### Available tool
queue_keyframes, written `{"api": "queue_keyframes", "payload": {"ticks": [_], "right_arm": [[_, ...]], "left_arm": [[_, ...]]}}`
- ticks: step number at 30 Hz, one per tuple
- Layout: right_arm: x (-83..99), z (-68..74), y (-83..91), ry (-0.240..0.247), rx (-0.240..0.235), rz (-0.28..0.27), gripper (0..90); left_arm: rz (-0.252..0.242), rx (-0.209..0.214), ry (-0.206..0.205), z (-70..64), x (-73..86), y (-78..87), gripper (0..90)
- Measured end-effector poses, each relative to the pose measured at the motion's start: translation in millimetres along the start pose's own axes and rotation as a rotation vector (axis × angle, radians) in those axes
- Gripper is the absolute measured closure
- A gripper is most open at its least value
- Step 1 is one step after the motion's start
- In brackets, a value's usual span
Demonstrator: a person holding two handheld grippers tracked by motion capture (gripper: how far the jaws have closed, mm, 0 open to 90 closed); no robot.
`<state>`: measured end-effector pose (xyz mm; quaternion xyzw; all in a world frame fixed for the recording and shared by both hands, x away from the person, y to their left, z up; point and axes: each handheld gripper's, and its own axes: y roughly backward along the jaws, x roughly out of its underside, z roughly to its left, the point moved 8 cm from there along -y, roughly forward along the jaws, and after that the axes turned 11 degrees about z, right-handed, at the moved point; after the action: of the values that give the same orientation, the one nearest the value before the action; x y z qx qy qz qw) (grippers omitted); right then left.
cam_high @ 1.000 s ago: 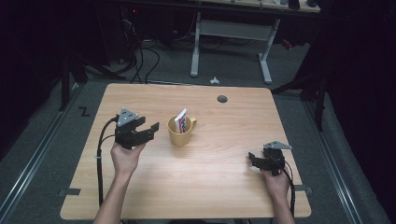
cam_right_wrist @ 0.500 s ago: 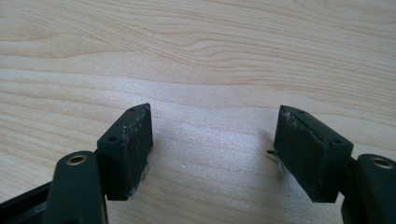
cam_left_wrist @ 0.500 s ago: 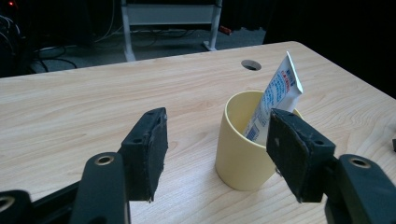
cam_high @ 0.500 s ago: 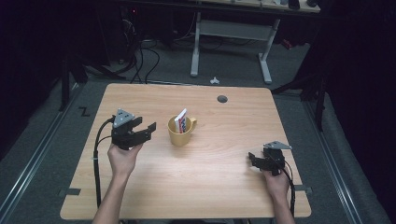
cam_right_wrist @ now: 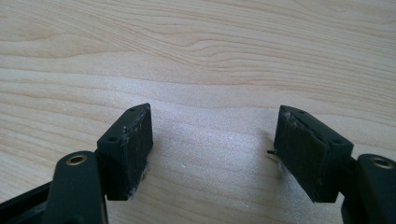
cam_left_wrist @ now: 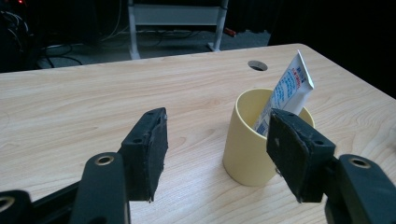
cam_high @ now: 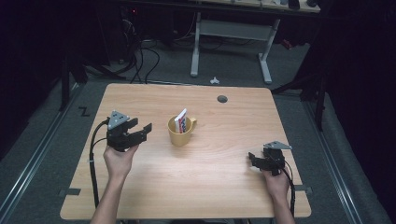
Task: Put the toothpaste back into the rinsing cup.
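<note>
Mug: yellow mug (cam_high: 180, 132) stands upright a little left of the tabletop's (cam_high: 196, 186) centre, mouth up, handle turned toward the person's right
Tube: white toothpaste tube (cam_high: 180, 121) stands inside the mug, long axis near upright, leaning on the rim; flat crimped end sticks up above the rim, lower end hidden in the mug
Left hand-held gripper: left hand-held gripper (cam_high: 140, 131) is held just left of the mug, raised off the surface, jaws spread wide and pointing at the mug, nothing between them; in the left gripper view (cam_left_wrist: 224, 154) the mug sits ahead, partly behind the right-hand jaw, not touched
Right hand-held gripper: right hand-held gripper (cam_high: 253, 159) is low over the near right part of the tabletop, well apart from the mug, jaws wide apart with bare wood between them (cam_right_wrist: 215, 154)
Surroundings: round cable hole (cam_high: 222, 99) near the far edge, beyond the mug; a small white object (cam_high: 214, 80) on the floor past the far edge
Obstructions: nothing lies between the left hand-held gripper and the mug
Open room: bare wood on all sides of the mug; widest stretch runs between the mug and the right hand-held gripper, and toward the near edge
</note>
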<state>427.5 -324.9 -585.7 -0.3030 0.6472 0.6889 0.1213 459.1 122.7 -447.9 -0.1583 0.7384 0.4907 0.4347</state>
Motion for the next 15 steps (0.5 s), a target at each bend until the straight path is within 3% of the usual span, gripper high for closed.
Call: {"api": "queue_keyframes", "payload": {"ticks": [15], "right_arm": [[0.0,0.1,0.0,-0.002,0.000,0.000,28.2]], "left_arm": [[-0.009,-0.018,0.022,10.7,4.3,8.2,38.8]]}}
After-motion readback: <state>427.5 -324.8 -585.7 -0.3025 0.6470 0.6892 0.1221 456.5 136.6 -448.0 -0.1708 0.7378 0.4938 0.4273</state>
